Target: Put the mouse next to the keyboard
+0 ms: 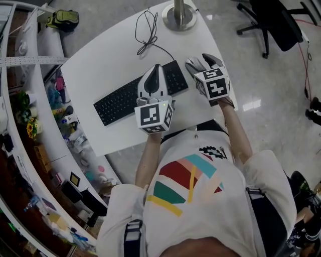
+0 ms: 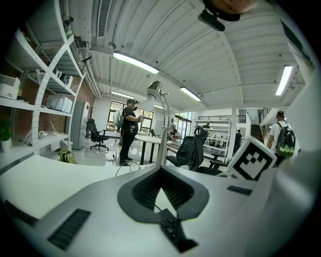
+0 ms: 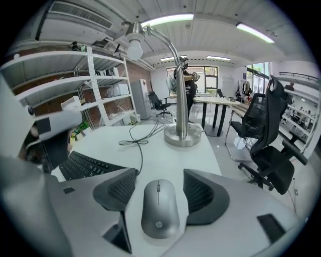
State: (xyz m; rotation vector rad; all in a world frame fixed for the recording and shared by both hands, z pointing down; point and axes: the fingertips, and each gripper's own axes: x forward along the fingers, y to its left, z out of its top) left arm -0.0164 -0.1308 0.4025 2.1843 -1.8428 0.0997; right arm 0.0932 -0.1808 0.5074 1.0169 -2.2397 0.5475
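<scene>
A grey mouse [image 3: 159, 208] lies flat on the white table [image 1: 100, 60], just right of the black keyboard's [image 1: 120, 100] near end. My right gripper [image 3: 159, 190] stands open around the mouse, one pad on each side with a thin gap to it. In the head view the right gripper [image 1: 203, 62] sits beside the keyboard's right end, and the mouse is mostly hidden under it. My left gripper [image 1: 156, 68] hovers over the keyboard's right half with its jaws shut on nothing; the left gripper [image 2: 161, 170] view looks out level across the table. The right gripper view shows the keyboard [image 3: 83, 165] at its left.
A desk lamp's round metal base [image 1: 179, 15] stands at the table's far edge, with a loose black cable [image 1: 147, 32] running from near it to the keyboard. An office chair [image 1: 271, 20] is off to the right. Cluttered shelves [image 1: 30, 100] line the left side.
</scene>
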